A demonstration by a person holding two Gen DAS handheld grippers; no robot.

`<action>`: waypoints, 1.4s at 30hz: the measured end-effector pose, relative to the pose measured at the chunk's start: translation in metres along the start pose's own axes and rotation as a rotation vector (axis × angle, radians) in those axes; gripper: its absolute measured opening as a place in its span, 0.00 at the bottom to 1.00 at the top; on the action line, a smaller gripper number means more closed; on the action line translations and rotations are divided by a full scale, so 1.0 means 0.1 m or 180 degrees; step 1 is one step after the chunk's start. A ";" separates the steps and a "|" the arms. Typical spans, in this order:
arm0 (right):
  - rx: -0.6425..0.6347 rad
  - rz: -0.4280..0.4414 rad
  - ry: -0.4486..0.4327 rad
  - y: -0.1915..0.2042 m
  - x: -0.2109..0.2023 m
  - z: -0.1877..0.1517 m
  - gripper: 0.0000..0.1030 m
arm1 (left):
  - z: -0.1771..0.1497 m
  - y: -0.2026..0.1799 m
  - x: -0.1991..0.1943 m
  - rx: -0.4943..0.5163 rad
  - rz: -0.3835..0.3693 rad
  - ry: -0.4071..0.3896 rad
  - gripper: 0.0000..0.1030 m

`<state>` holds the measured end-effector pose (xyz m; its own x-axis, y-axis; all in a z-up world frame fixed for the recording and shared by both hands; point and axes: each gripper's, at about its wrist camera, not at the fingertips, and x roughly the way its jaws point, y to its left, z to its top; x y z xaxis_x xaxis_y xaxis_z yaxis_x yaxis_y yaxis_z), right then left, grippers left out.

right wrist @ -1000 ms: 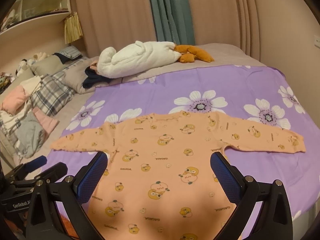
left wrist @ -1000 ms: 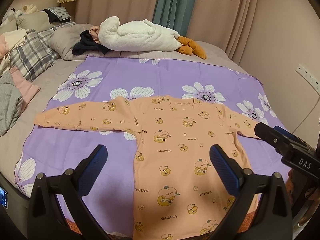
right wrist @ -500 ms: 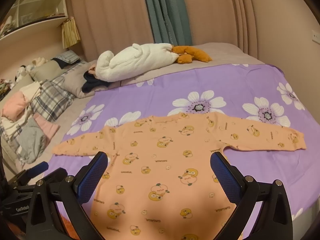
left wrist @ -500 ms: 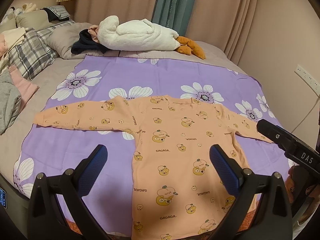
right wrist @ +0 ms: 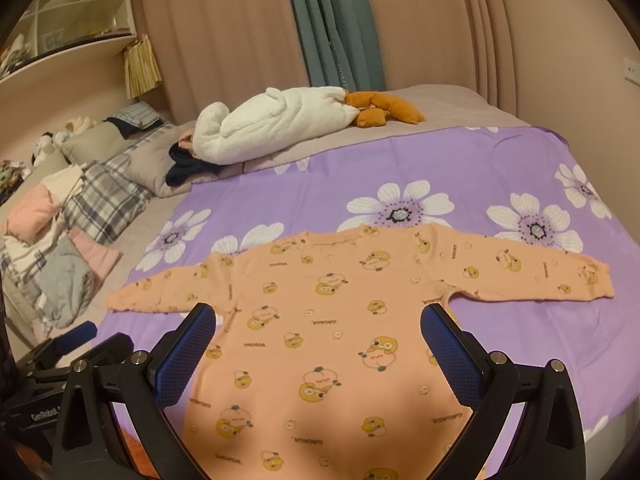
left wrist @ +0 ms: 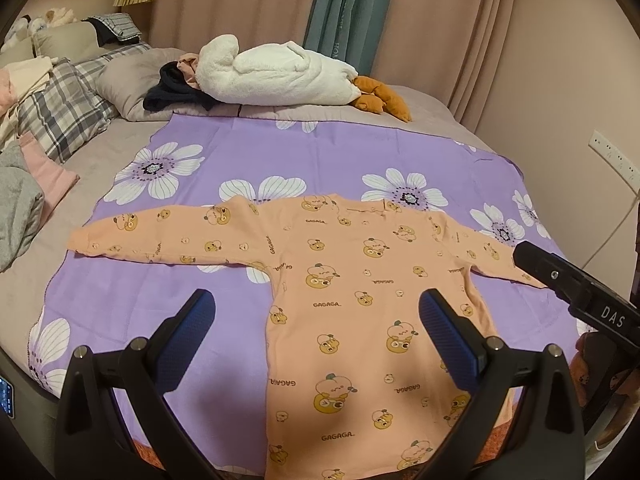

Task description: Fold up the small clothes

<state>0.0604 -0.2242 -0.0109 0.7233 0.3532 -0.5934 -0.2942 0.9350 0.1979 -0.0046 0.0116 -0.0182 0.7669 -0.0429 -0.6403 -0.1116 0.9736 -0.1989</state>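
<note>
An orange shirt (left wrist: 360, 280) lies flat on a purple sheet (left wrist: 280, 148), both of our grippers held above it.

We see the shirt spread open, sleeves stretched to each side, its hem at the near edge of the bed (right wrist: 440, 116). Our left gripper (left wrist: 316, 316) and right gripper (right wrist: 318, 332) hover with jaws wide apart, gripping nothing. Past the sheet lie a white plush (left wrist: 276, 76), pillows (left wrist: 68, 108) and a clothes pile (right wrist: 48, 248) at the left.

Black tool (left wrist: 316, 312), blue textured pads (left wrist: 448, 340), silver screws
</note>
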 end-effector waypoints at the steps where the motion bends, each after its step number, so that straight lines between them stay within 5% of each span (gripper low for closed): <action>1: 0.0000 0.0007 -0.0001 0.00 0.00 0.00 0.99 | 0.00 0.00 0.00 -0.0010 -0.0009 0.0006 0.99; 42: 0.0033 0.0135 -0.0035 0.05 -0.02 0.05 0.99 | 0.02 0.07 0.06 -0.0087 -0.0067 0.0099 0.98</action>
<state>0.0609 -0.2205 -0.0046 0.7171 0.3928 -0.5757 -0.3184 0.9194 0.2308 0.0004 0.0185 -0.0221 0.7493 -0.0706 -0.6585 -0.1132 0.9660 -0.2324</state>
